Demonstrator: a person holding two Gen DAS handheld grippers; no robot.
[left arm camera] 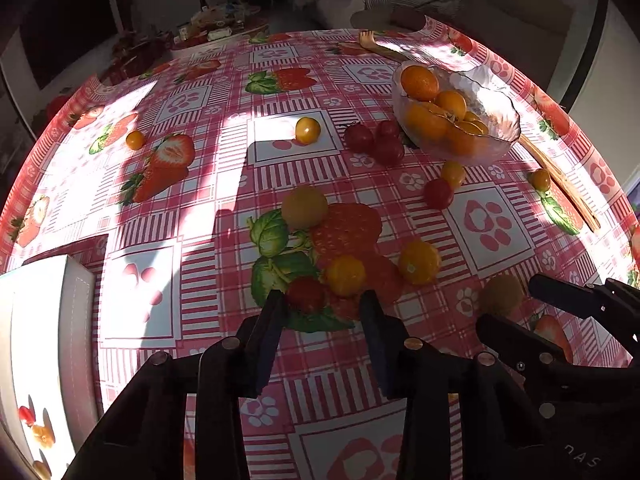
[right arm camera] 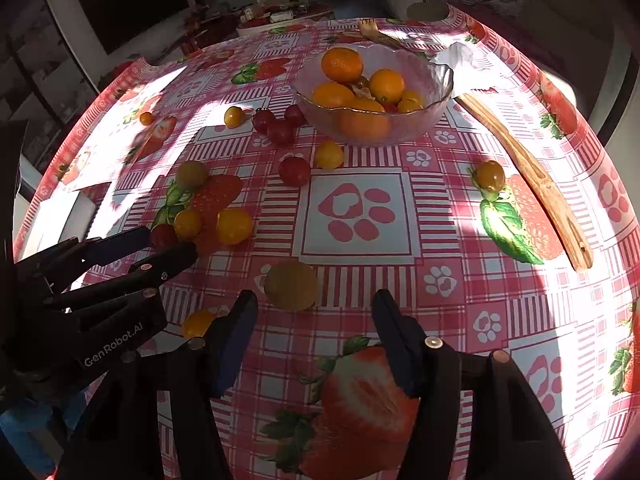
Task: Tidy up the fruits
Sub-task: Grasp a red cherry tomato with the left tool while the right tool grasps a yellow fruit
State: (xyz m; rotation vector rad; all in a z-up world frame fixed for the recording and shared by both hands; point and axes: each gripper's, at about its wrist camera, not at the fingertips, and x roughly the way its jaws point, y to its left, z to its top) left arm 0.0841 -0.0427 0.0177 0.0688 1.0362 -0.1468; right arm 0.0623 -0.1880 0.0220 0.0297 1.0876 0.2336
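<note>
Oranges fill the glass bowl (right arm camera: pixel 372 92) at twelve o'clock on the strawberry-print tablecloth (right arm camera: pixel 360 216), and loose cherry tomatoes lie scattered around it. A greenish-yellow fruit (right arm camera: pixel 291 286) lies at six o'clock, just ahead of the right gripper (right arm camera: pixel 314 308), whose fingers are spread and hold nothing. At nine o'clock the left gripper (left arm camera: pixel 323 304), also released, has a small red tomato (left arm camera: pixel 306 294) between its fingertips, untouched. A wooden fork (right arm camera: pixel 528 168) lies at three o'clock.
</note>
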